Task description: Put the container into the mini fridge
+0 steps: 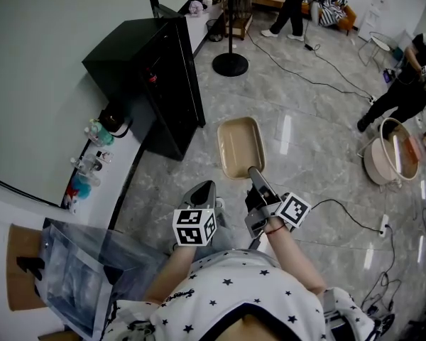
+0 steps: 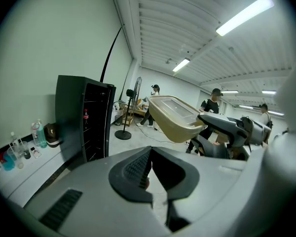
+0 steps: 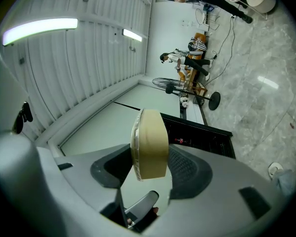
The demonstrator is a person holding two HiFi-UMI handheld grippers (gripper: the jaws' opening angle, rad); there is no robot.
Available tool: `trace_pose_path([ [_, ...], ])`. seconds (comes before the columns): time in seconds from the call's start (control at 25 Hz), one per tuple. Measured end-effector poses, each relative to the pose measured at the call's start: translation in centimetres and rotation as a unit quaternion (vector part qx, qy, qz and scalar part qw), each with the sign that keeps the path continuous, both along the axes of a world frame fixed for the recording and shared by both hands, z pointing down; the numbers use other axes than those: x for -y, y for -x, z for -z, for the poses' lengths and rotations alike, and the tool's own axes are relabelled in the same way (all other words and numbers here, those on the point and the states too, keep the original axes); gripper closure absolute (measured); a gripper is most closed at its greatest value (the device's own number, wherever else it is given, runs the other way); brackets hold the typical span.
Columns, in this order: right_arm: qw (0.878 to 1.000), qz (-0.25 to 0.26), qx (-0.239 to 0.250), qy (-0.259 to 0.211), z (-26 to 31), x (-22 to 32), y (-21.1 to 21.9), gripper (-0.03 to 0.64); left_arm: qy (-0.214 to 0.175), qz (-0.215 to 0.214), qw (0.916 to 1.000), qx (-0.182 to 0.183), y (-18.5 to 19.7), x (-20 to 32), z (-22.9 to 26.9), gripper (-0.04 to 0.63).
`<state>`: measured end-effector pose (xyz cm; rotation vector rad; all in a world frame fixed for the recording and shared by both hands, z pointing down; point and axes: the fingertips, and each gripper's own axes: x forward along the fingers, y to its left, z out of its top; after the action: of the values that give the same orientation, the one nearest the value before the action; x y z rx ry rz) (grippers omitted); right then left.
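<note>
Seen from the head view, a person in a star-print shirt (image 1: 220,293) holds the beige, clear-lidded container (image 1: 241,146) out over the marble floor (image 1: 305,141). The right gripper (image 1: 255,170) is clamped on its near edge. The container hangs in the air, to the right of the black mini fridge (image 1: 153,77) and apart from it. The left gripper (image 1: 203,189) sits just beside the right one, lower and to the left, its tips drawn to a point. A white shelf (image 1: 117,172) beside the fridge carries several bottles (image 1: 92,163), and a floor fan (image 1: 230,61) stands beyond. In the left gripper view, the left gripper (image 2: 150,150) has its jaws closed tip to tip with nothing between them. Past them the container (image 2: 171,116) is carried level by the right gripper (image 2: 210,121), with the mini fridge (image 2: 83,120) at the left. A red-labelled bottle (image 2: 86,115) shows through the fridge's dark front, and people stand far back in the room. The right gripper view is rolled on its side and shows the right gripper (image 3: 150,151) grasping the container (image 3: 150,132). The container is seen edge-on, standing up between the two ribbed pads, and the mini fridge (image 3: 207,137) lies behind it.
</note>
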<state>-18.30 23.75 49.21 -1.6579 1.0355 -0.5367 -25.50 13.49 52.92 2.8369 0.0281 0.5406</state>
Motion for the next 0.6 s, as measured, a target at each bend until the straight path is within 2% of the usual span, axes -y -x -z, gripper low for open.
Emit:
trace_pose_path([
  [0.6,1.0,-0.015,0.004,-0.002,1.2,5.8,-11.7,0.403,0.009,-0.01,0.9999,-0.009,-12.2,6.3,1.2,0.583],
])
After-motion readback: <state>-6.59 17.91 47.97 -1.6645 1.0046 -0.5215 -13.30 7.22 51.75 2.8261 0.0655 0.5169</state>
